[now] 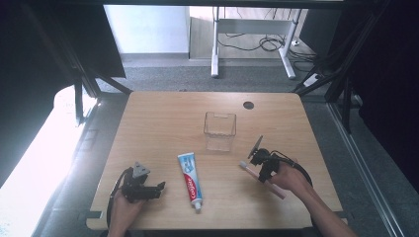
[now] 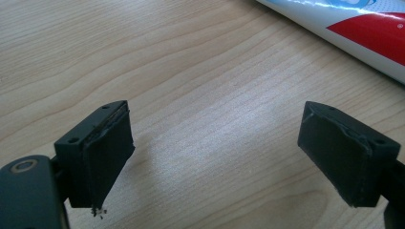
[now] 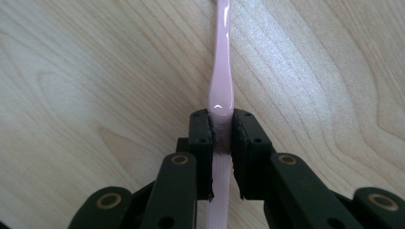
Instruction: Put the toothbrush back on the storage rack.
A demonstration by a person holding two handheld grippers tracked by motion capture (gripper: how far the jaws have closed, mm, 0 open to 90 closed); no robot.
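Right gripper view: your right gripper (image 3: 222, 143) is clamping the toothbrush (image 3: 221, 76) mid-handle, right of the cup (image 1: 220, 131). Your left gripper (image 2: 217, 157) is waiting wide open, left of the toothpaste (image 1: 191, 181). Likely next: lifting the brush toward the cup, keeping it level.

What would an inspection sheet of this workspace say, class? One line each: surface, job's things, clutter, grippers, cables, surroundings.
Surface: wooden table, round hole near its far edge.
Job's things: pink toothbrush; toothpaste tube lying flat, cap toward the person; clear container upright, apparently empty.
Clutter: nothing seen.
Grippers: left gripper open above bare wood; right gripper shut on the toothbrush handle.
Cables: one trails from each gripper; more on the floor beyond.
Surroundings: grey carpet, white desk legs, dark frame.
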